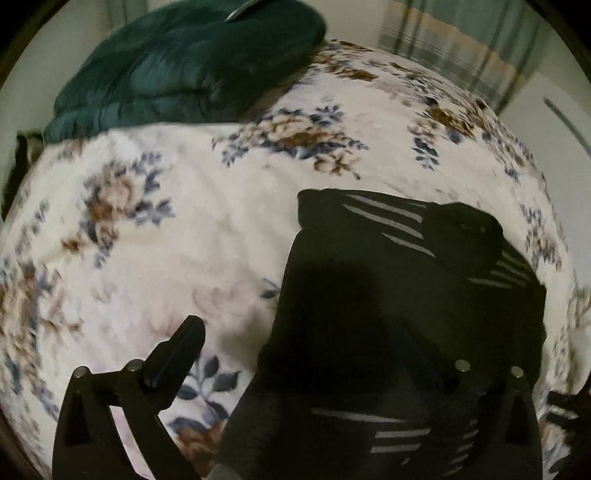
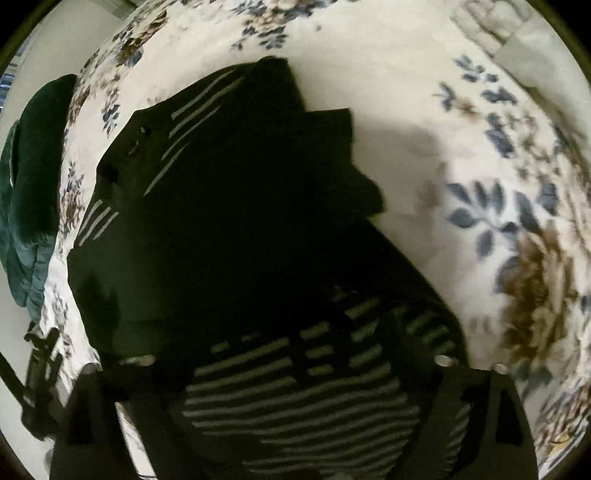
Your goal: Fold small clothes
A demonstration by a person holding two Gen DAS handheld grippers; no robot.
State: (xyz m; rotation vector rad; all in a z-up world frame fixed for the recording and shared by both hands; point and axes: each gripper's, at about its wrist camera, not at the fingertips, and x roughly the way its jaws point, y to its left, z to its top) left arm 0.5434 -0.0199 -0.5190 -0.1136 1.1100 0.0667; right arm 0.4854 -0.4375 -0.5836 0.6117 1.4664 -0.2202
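A black garment with grey stripes (image 1: 388,295) lies on a floral bedspread (image 1: 166,221). In the left wrist view my left gripper (image 1: 306,332) is open: its left finger (image 1: 181,354) is over the bedspread, its right finger is lost against the black cloth near the garment's left edge. In the right wrist view the garment (image 2: 229,221) fills the middle, with a striped fold at the bottom between the fingers. My right gripper (image 2: 295,354) hovers over that striped part; its black fingers blend into the cloth, so the jaws cannot be read.
A dark green quilted bundle (image 1: 184,62) lies at the far end of the bed, also in the right wrist view (image 2: 29,203). A plaid curtain (image 1: 461,40) hangs behind. A pale pillow (image 2: 491,22) lies at the top right. The bed's edge drops at the left (image 2: 55,332).
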